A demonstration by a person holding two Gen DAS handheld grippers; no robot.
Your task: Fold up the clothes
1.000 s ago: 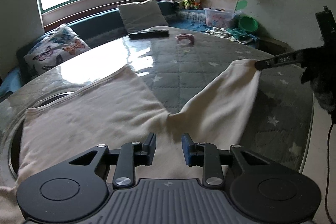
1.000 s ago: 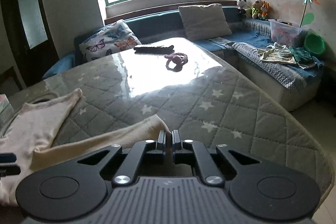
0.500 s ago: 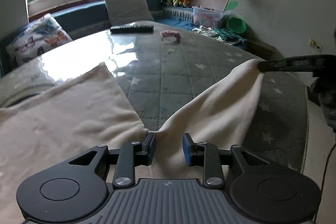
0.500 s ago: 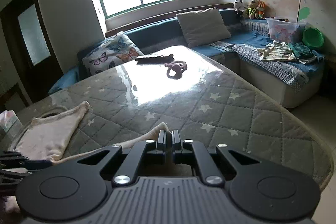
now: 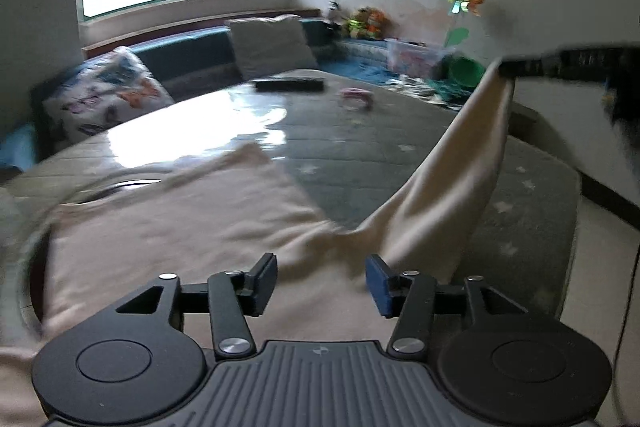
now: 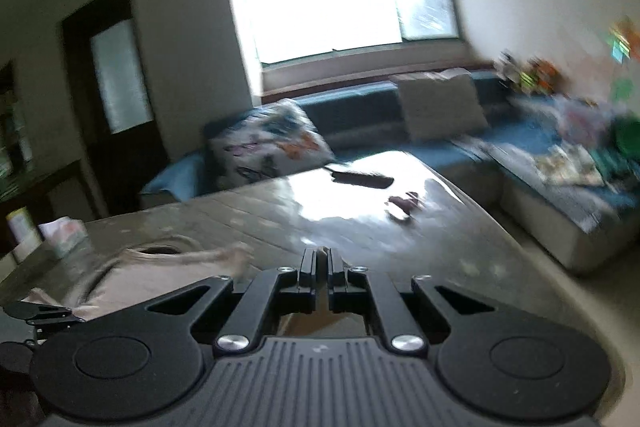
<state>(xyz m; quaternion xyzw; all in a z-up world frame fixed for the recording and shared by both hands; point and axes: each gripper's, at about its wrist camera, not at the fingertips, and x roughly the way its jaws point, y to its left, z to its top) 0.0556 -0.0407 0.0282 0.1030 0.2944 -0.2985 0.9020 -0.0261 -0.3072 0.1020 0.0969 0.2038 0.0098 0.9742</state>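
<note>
- left gripper (image 5: 321,277): jaws wide open, nothing in them, just above the cream garment (image 5: 168,227) spread over the table's (image 5: 360,135) near-left part
- right gripper (image 6: 321,259): clamped on one garment corner, lifted off the table

Both views are smeared by motion blur. In the right wrist view the toys and clutter on the sofa (image 6: 560,147) are reduced to coloured streaks and cannot be identified. The cream garment (image 5: 192,227) is cut off by the lower left edge and partly hidden behind the left gripper (image 5: 321,279). The cloth at the right gripper (image 6: 322,267) tips is barely discernible there.
</note>
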